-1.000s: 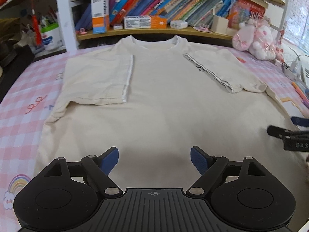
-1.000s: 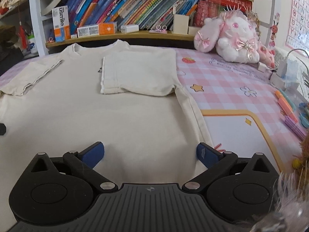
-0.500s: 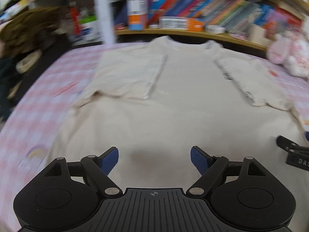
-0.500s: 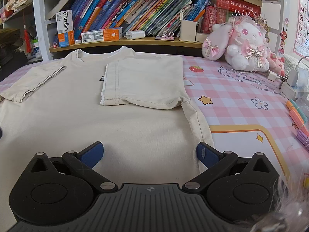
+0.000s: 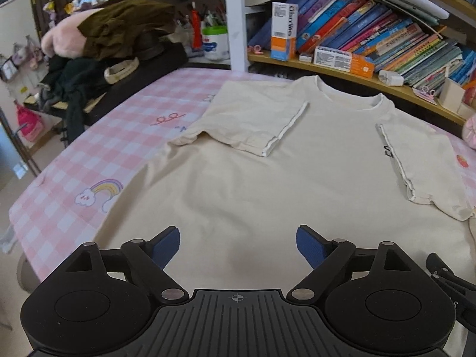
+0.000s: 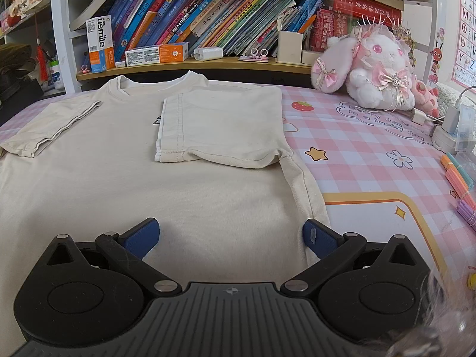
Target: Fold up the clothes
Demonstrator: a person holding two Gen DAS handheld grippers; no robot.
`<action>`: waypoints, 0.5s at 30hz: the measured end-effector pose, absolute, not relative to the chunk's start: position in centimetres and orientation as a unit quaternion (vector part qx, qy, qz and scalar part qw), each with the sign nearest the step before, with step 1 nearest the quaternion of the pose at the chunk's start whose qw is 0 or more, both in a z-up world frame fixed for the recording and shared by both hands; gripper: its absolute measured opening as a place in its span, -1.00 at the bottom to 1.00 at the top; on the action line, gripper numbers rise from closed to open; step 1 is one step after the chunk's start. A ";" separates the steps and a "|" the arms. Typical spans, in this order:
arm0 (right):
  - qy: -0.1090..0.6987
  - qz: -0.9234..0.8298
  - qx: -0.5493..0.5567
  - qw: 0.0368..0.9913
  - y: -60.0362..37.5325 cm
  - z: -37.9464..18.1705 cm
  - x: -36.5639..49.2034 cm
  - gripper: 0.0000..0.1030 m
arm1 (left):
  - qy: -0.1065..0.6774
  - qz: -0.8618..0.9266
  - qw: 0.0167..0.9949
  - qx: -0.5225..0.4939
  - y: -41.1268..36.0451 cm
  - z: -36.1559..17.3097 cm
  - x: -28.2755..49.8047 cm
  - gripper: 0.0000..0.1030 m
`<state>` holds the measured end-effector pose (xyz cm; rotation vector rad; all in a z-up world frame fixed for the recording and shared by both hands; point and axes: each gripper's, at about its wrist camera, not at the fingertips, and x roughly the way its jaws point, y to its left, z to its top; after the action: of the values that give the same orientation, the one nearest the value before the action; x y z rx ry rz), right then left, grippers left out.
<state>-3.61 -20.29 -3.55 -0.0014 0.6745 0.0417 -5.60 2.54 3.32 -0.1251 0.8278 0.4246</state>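
Observation:
A cream T-shirt (image 5: pixel 267 184) lies flat on the pink checked table, collar away from me, both sleeves folded in over the chest. It also shows in the right wrist view (image 6: pixel 148 184). My left gripper (image 5: pixel 238 242) is open and empty above the shirt's lower left part. My right gripper (image 6: pixel 230 233) is open and empty above the shirt's lower right part, its right finger near the shirt's right side edge. Part of the right gripper (image 5: pixel 452 285) shows at the right edge of the left wrist view.
The pink checked table cover (image 5: pixel 89 163) extends left of the shirt, with a dark pile of clothes (image 5: pixel 98 59) beyond it. A bookshelf (image 6: pixel 208 29) stands behind. A plush rabbit (image 6: pixel 372 65), chargers (image 6: pixel 449 125) and pens (image 6: pixel 461 184) lie to the right.
My left gripper has swung to the left, so the table's left edge and the clothes pile now show. My right gripper has shifted slightly. Both stay open.

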 end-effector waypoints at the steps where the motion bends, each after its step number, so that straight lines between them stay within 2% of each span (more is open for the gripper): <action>1: 0.331 0.020 -0.001 0.943 -20.3 -3.5 -3.6 1.00 | 0.398 0.208 0.891 -0.062 2.4 3.4 -5.7 0.71; 15: 0.331 0.020 -0.001 0.944 -20.3 -3.6 -3.6 1.00 | 0.396 0.221 0.890 -0.053 0.9 3.7 -5.5 0.71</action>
<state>-3.64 -20.26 -3.56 -0.0011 0.6738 0.0415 -5.49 0.91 3.67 -0.1111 0.8227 0.4584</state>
